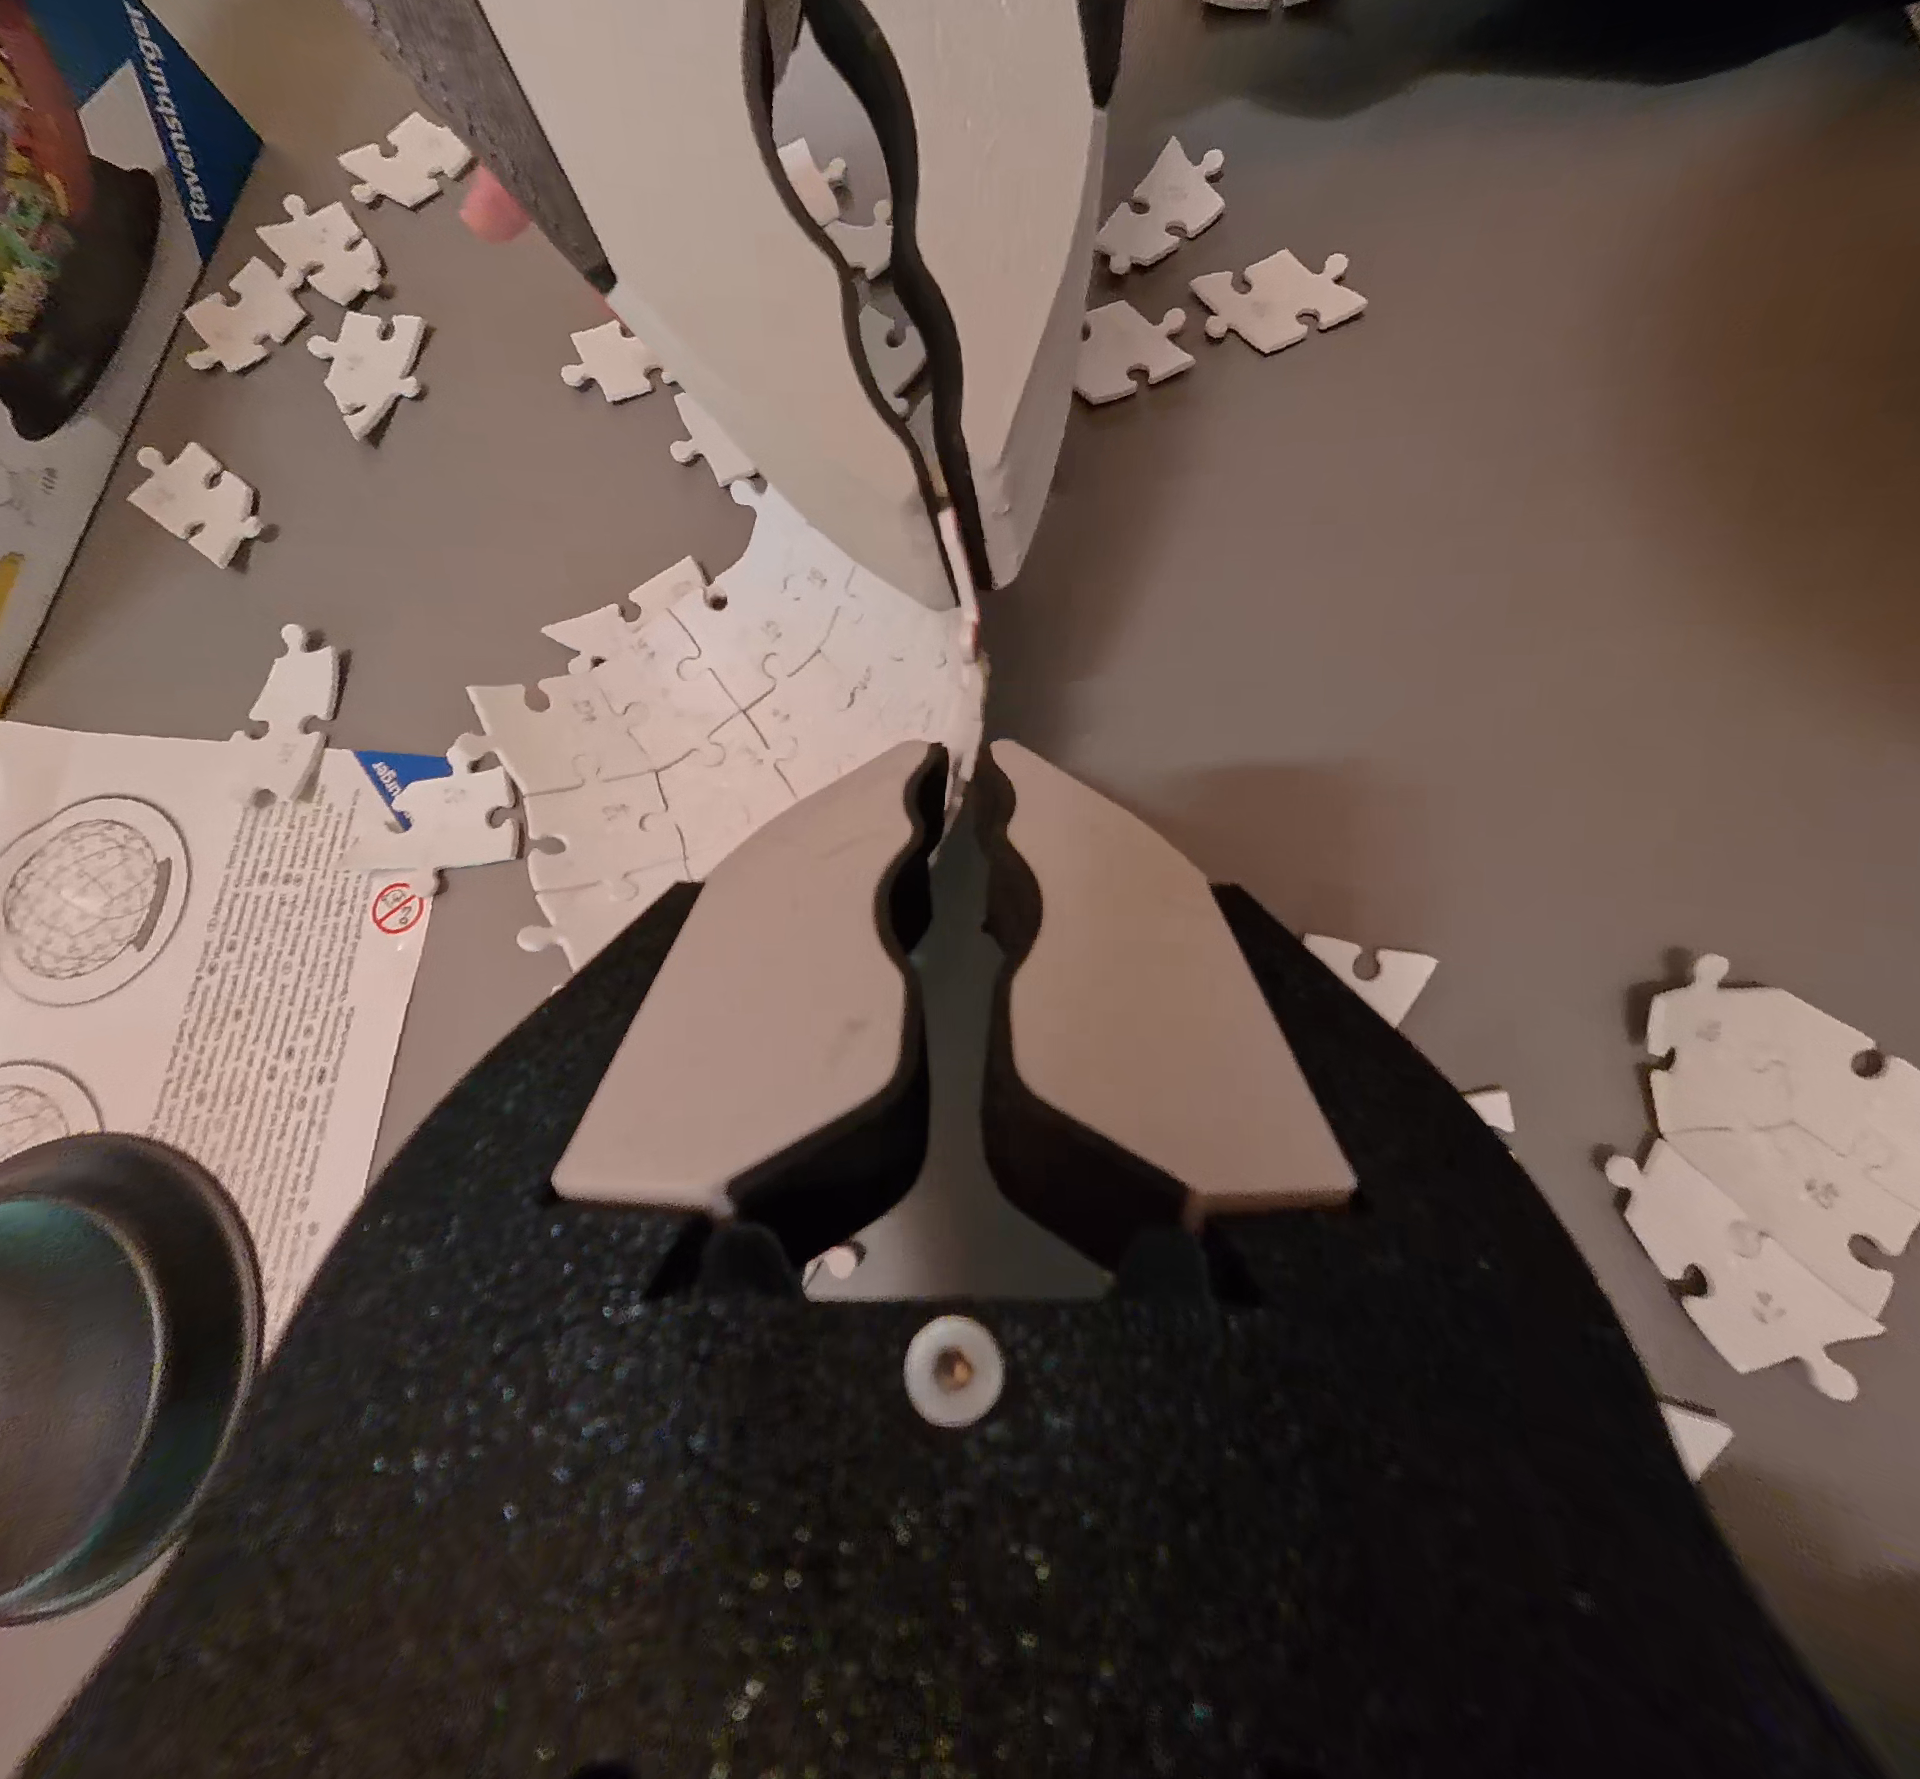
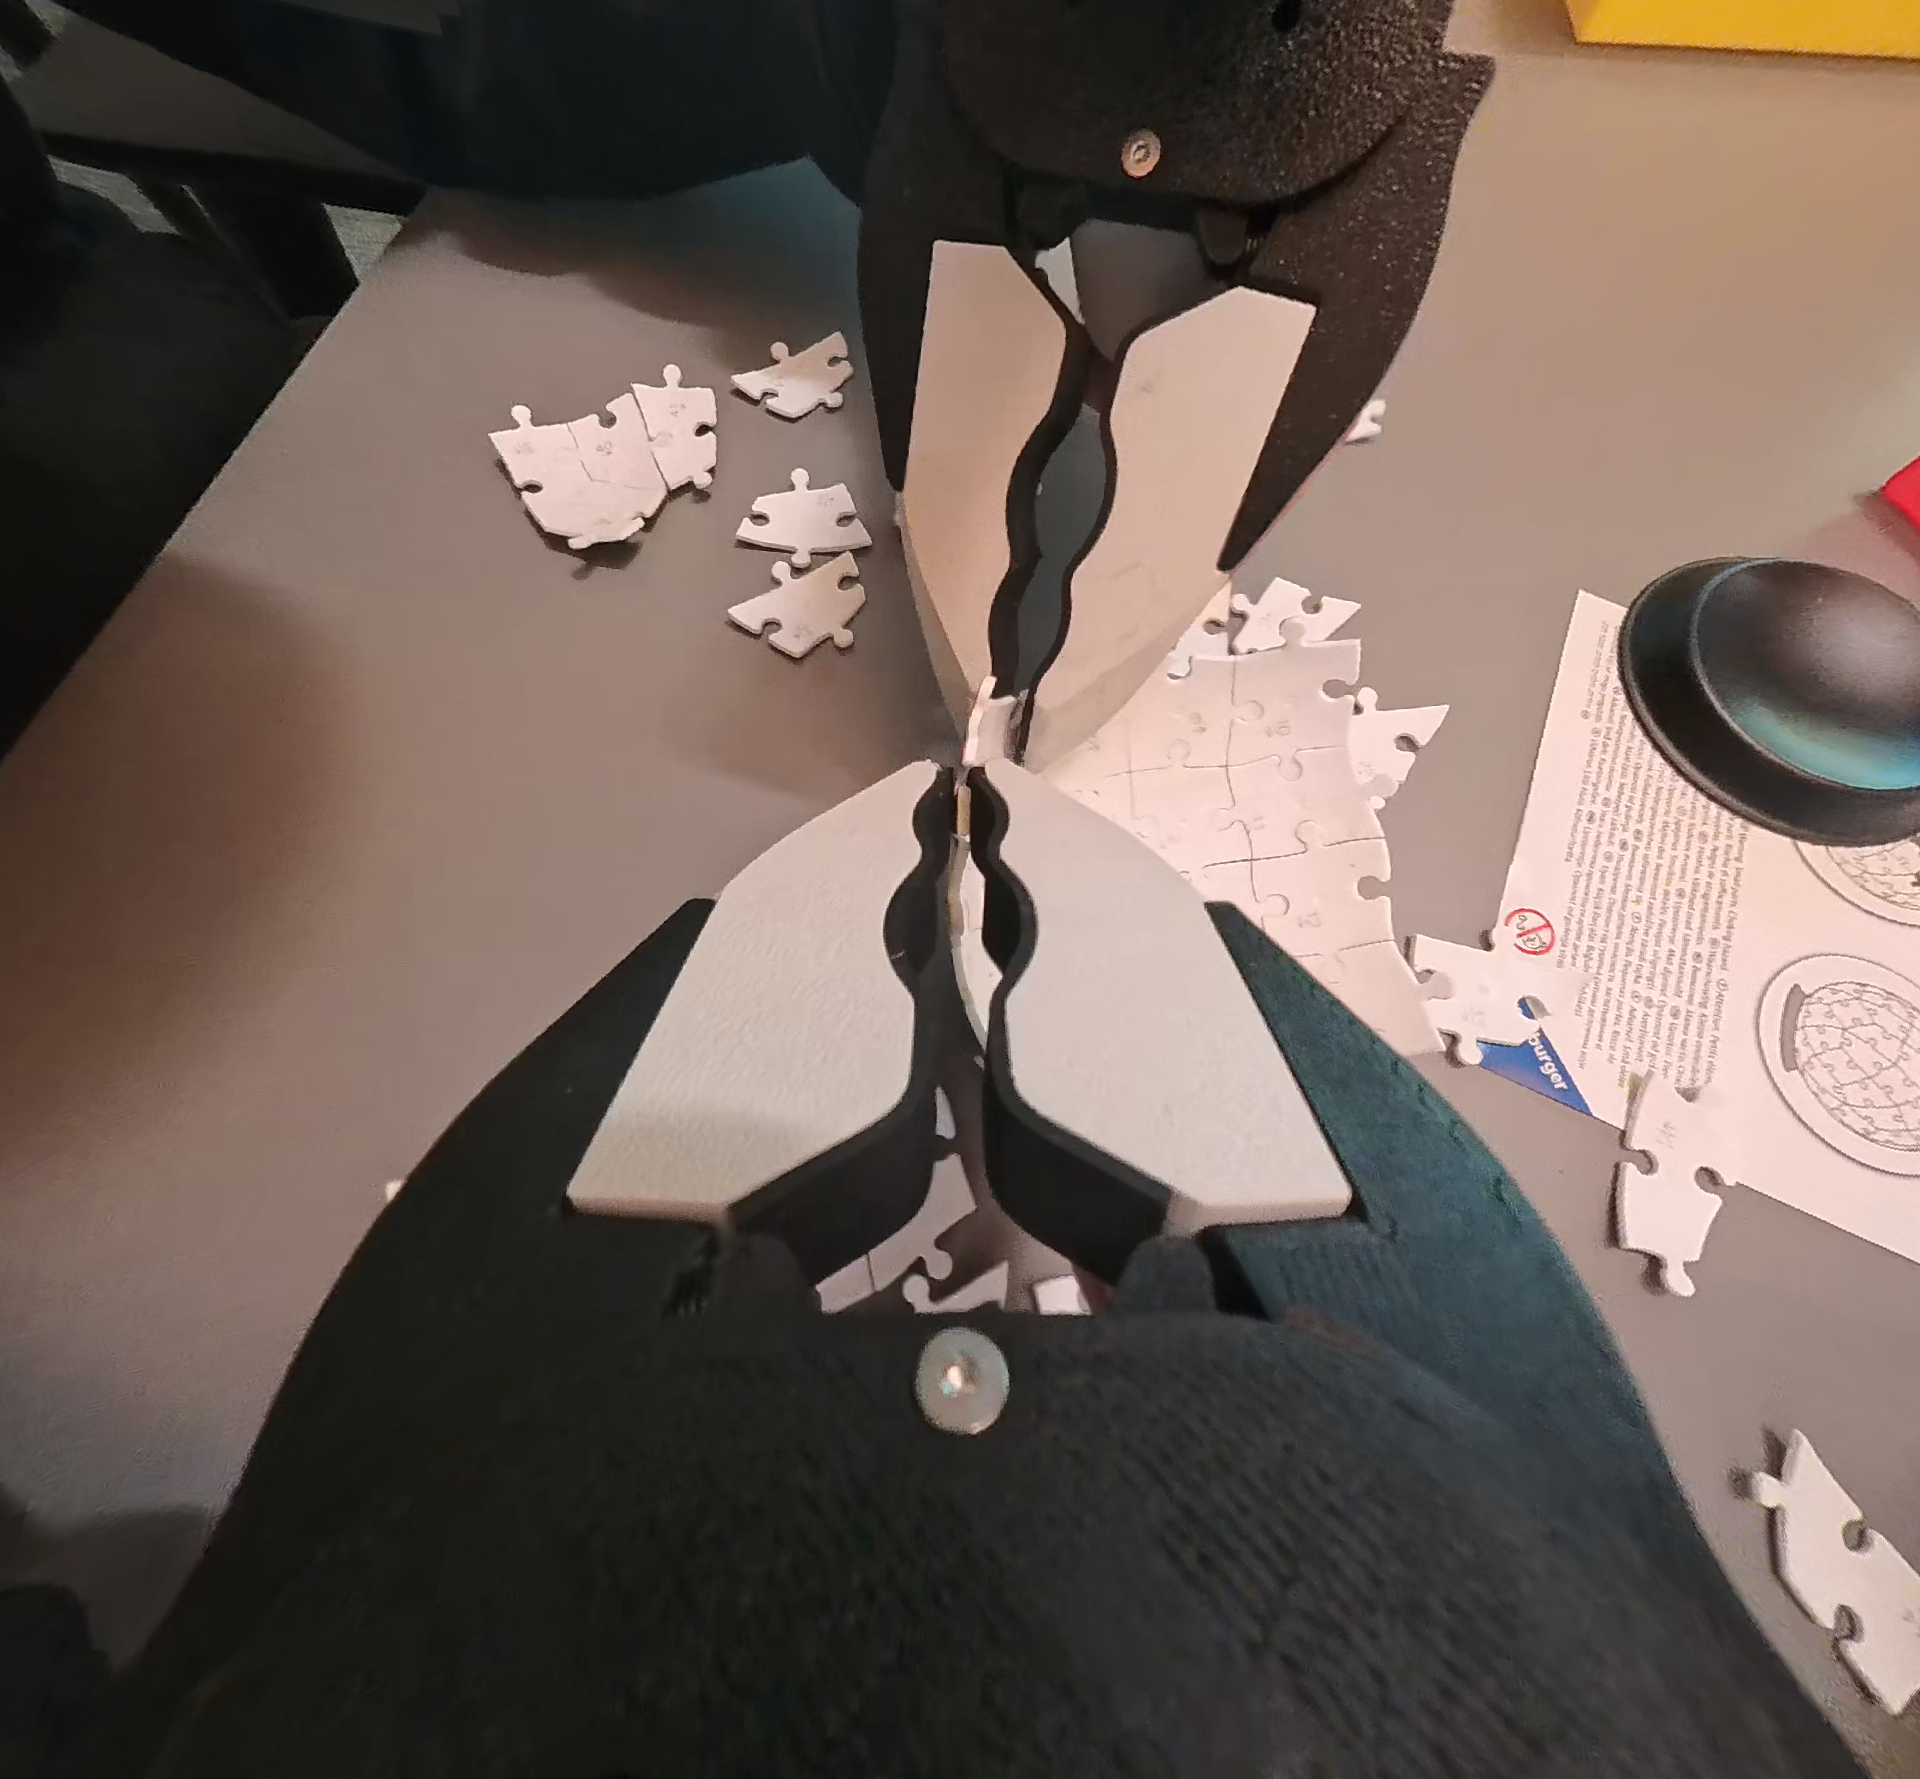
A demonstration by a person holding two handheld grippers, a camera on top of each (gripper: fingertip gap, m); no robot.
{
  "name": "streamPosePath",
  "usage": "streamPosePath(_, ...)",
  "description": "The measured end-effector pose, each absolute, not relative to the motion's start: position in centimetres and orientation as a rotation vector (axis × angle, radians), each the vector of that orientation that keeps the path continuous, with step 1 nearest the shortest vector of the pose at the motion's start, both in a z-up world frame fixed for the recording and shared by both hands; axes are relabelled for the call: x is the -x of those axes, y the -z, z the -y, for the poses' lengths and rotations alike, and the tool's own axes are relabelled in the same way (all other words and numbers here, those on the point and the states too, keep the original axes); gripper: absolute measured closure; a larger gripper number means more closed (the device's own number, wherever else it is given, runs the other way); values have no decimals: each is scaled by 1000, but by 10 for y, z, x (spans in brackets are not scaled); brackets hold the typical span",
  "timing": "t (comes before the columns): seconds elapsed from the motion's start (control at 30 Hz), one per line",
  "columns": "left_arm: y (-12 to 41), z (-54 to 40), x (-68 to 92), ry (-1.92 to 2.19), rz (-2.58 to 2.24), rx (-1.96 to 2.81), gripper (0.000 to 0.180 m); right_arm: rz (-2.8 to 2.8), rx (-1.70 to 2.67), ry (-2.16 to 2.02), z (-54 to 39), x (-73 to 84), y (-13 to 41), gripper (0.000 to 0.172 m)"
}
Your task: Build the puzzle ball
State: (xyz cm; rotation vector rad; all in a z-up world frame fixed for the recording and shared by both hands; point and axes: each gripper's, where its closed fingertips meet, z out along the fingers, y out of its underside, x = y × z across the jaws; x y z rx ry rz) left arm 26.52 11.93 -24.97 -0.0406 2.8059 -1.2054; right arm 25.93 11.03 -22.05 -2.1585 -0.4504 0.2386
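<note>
Landmark: we take the curved white assembled puzzle sheet (image 1: 727,742) on the grey desk (image 1: 1455,638) as our reference for every place.
Left jaws: our left gripper (image 1: 971,773) has its jaws pressed nearly together on the thin raised edge of the sheet, which stands on end between the pads.
Right jaws: our right gripper (image 2: 961,794) meets the left one tip to tip at that same edge; its jaws pinch a single white puzzle piece (image 2: 987,716) seen edge-on, touching the border of the sheet.
Contact: we see the piece and the sheet's edge touching; we cannot tell whether the tabs are locked.
Loose pieces: white puzzle pieces (image 1: 343,316) lie scattered on the desk beyond the sheet, all blank side up.
Small cluster: a few joined pieces (image 2: 613,462) lie well apart from the sheet, on the far side of the left gripper in the right wrist view.
Leaflet: a printed instruction sheet (image 2: 1714,898) lies just beside the puzzle sheet, partly under one piece.
Stand: a black round dish (image 2: 1787,701) rests on the leaflet.
Box: a puzzle box (image 1: 94,171) sits past the loose pieces.
</note>
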Motion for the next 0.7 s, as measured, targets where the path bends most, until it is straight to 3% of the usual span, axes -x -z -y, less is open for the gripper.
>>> streamPosePath(0.4, 242, -111, -261, 1265, -2698, 35, 168, 403, 2183, -303, -112, -255, 224, 169)
streamPosePath(0.7, 247, -108, -260, 1180, -2704, 11, 177, 392, 2192, -295, -112, -256, 225, 169)
